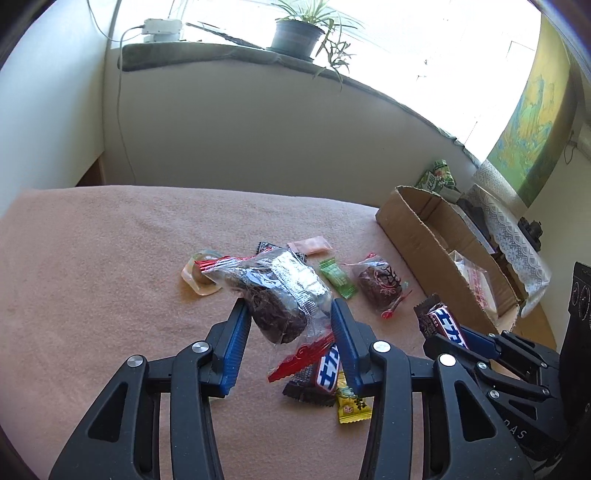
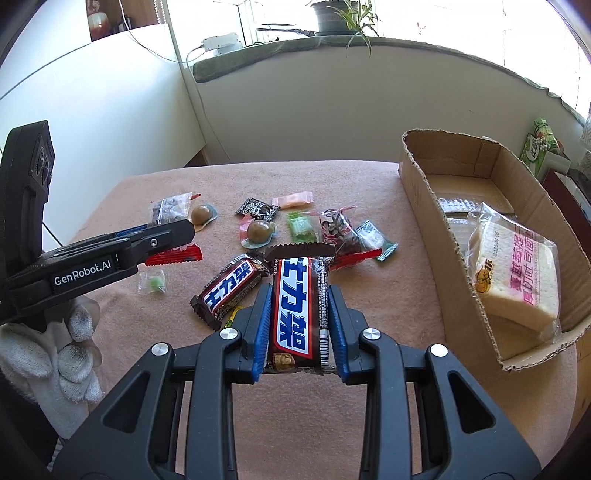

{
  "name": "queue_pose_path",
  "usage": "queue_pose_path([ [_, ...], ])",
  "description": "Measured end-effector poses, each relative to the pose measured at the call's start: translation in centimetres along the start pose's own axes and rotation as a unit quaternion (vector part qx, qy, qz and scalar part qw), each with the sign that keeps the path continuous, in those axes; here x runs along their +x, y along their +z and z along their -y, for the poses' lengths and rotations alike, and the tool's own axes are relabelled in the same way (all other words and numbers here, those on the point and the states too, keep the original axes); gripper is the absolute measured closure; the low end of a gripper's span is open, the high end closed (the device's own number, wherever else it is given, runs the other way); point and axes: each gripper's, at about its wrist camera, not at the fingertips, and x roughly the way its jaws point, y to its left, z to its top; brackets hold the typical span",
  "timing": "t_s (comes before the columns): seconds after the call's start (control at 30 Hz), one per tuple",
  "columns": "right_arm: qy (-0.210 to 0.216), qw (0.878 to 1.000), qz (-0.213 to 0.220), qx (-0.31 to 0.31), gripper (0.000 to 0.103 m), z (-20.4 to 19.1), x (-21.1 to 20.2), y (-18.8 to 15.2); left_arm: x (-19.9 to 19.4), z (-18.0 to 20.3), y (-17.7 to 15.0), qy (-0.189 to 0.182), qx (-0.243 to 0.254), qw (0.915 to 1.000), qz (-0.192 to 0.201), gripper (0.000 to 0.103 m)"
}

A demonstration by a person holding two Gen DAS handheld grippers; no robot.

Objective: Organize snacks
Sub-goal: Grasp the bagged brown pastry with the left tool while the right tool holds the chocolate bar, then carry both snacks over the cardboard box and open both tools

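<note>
Snacks lie scattered over the pink fleece blanket that covers the table. My right gripper has its blue-padded jaws pressed against both long sides of a brown chocolate bar with a blue-and-white label, which sits lengthwise between my fingers, raised off the blanket. A second, matching chocolate bar lies on the blanket just to the left of it, over a yellow wrapped sweet.

My left gripper has its jaws spread wide on either side of a clear packet holding a dark round cake, with red crimped ends; I cannot tell whether the pads actually touch the packet. A similar dark cake packet lies further on, beside a green wrapped sweet, a pale pink sachet and a brown ball sweet in clear wrap.

To the right stands an open brown cardboard box, and inside it rests a bagged slice of white bread with pink lettering. Behind, a potted green plant stands on the window sill.
</note>
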Motion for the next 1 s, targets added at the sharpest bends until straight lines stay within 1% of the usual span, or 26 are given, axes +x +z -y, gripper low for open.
queue_pose_path([
  [0.17, -0.002, 1.0, 0.023, 0.005, 0.073, 1.4, -1.9, 1.3, 0.5, 2.6, 1.3, -0.015, 0.023, 0.9996, 0.006, 0.06],
  [0.3, -0.018, 0.999, 0.04, 0.009, 0.073, 3.2, -3.3, 2.6, 1.3, 4.8, 2.6, -0.027, 0.04, 0.9988, 0.01, 0.06],
  [0.43, -0.035, 0.998, 0.046, 0.015, 0.073, 5.5, -3.7, 3.8, 2.3, 6.9, 3.4, -0.039, 0.053, 0.9978, 0.011, 0.06],
  [0.8, -0.077, 0.995, 0.043, 0.043, 0.073, 12.7, -2.8, 6.2, 5.9, 12.2, 5.3, -0.07, 0.089, 0.9935, -0.005, 0.06],
  [1.0, -0.094, 0.993, 0.035, 0.059, 0.073, 16.1, -1.9, 6.9, 7.9, 14.5, 5.6, -0.076, 0.11, 0.9909, -0.016, 0.06],
])
